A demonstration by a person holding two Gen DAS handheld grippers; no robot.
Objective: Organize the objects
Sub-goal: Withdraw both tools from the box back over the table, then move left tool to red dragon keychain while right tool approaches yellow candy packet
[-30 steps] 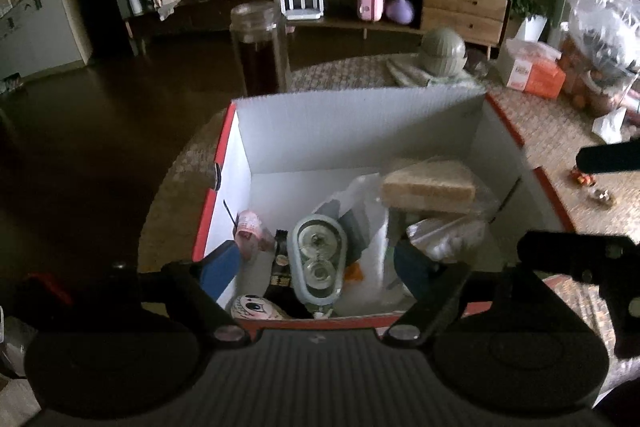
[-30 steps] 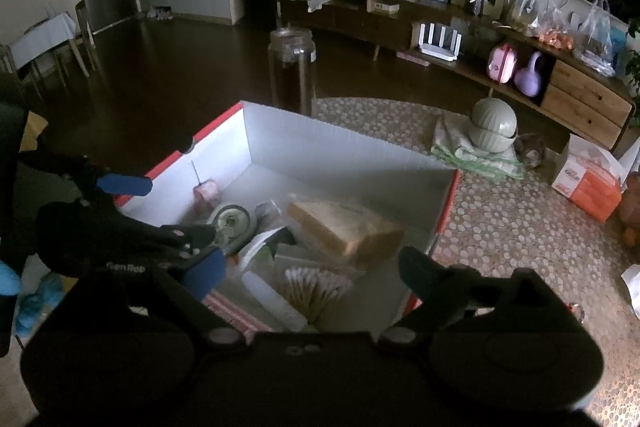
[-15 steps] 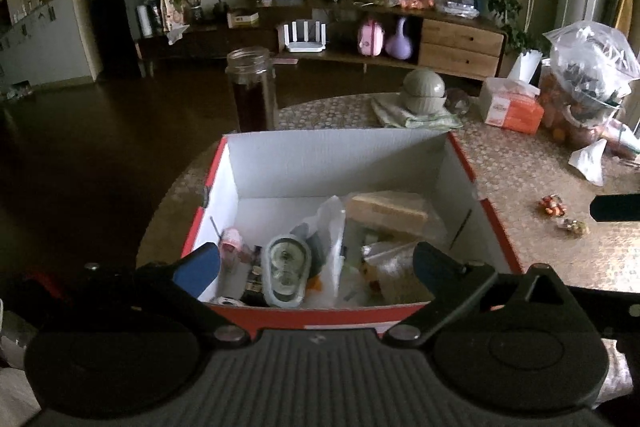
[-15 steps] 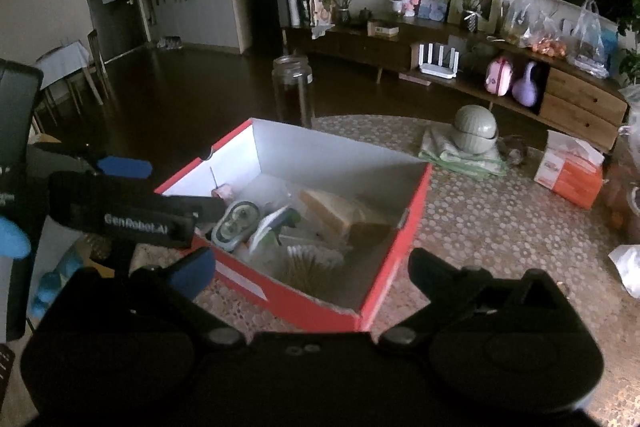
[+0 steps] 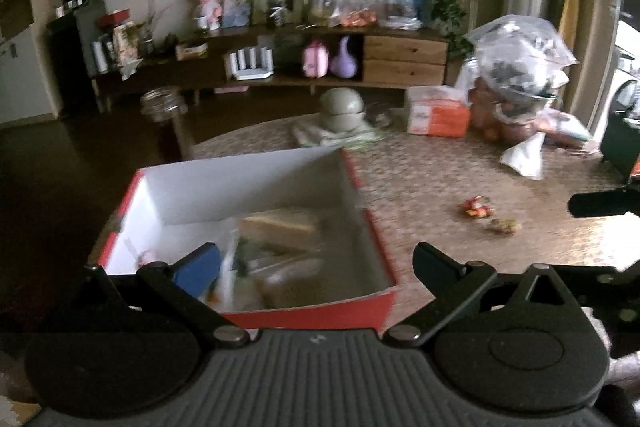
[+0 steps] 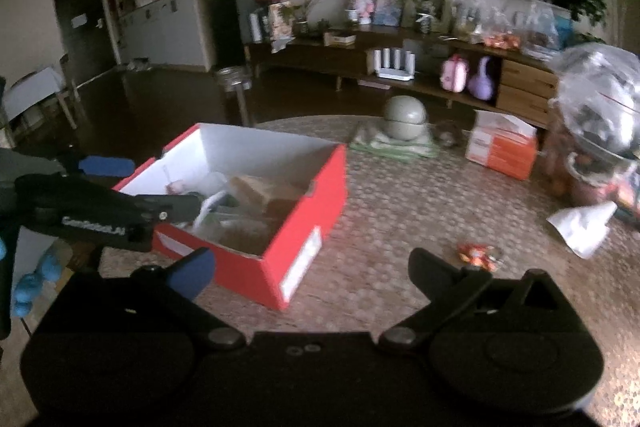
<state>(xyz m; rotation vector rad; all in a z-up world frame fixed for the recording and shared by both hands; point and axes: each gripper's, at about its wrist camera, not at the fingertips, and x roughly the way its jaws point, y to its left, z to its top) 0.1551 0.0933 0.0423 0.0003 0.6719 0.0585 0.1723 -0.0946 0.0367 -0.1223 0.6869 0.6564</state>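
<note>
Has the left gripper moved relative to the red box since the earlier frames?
Yes. The left gripper, jaws just opened and empty, has pulled back out of the red box and shifted right along its near wall.

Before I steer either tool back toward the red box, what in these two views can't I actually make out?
- Contents of the red box: blurred in both wrist views; only a tan block reads. Its near end is hidden behind the left tool.
- Small wrappers on the table: too small and blurred to identify.
- Clear bag: cut off by the right wrist view's edge; contents unclear.
- Right tool: open, nothing between its fingers.
</note>
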